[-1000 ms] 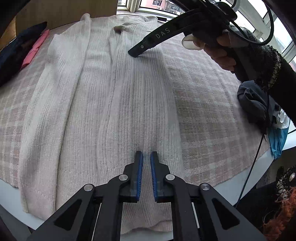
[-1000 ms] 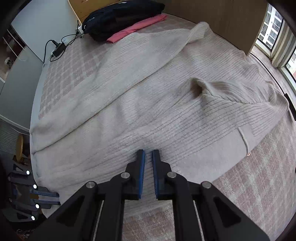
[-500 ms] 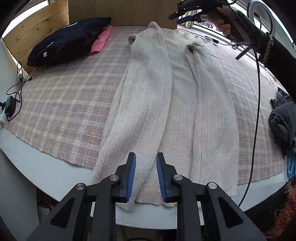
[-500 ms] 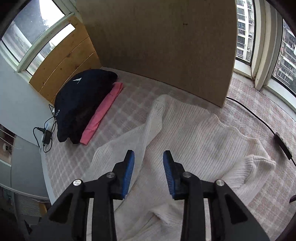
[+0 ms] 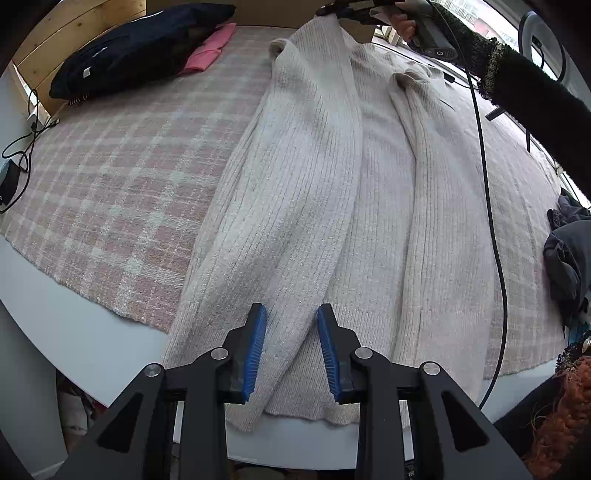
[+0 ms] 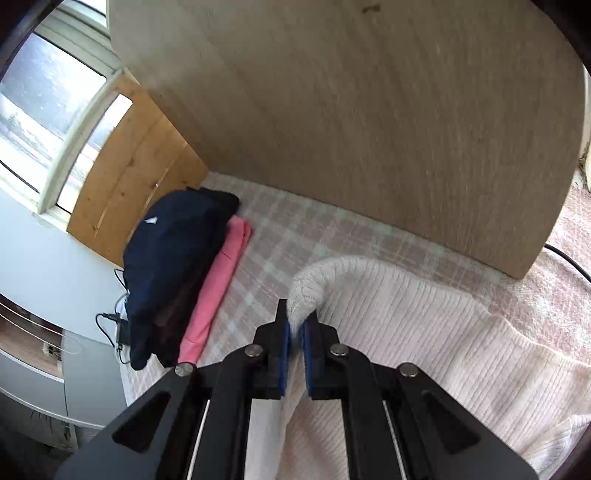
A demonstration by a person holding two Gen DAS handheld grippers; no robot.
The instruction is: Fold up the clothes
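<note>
A cream ribbed knit sweater (image 5: 332,192) lies lengthwise on the pink plaid cloth, both sides folded inward. My left gripper (image 5: 291,343) is open, its blue pads straddling the folded sleeve near the hem at the near table edge. At the far end my right gripper (image 5: 351,11) sits at the sweater's shoulder, held by a hand in a dark sleeve. In the right wrist view that gripper (image 6: 295,332) is shut on the sweater's shoulder fold (image 6: 314,280), which rises slightly above the cloth.
A folded dark navy garment (image 6: 173,266) and pink garment (image 6: 218,280) are stacked at the far left of the plaid cloth (image 5: 110,177). A wooden board (image 6: 369,129) stands behind the sweater. Dark clothes (image 5: 569,258) lie at the right edge. A black cable (image 5: 487,184) hangs across the right side.
My left gripper opened wider and came down around the sleeve at the hem. My right gripper moved forward and closed on the sweater's shoulder fold.
</note>
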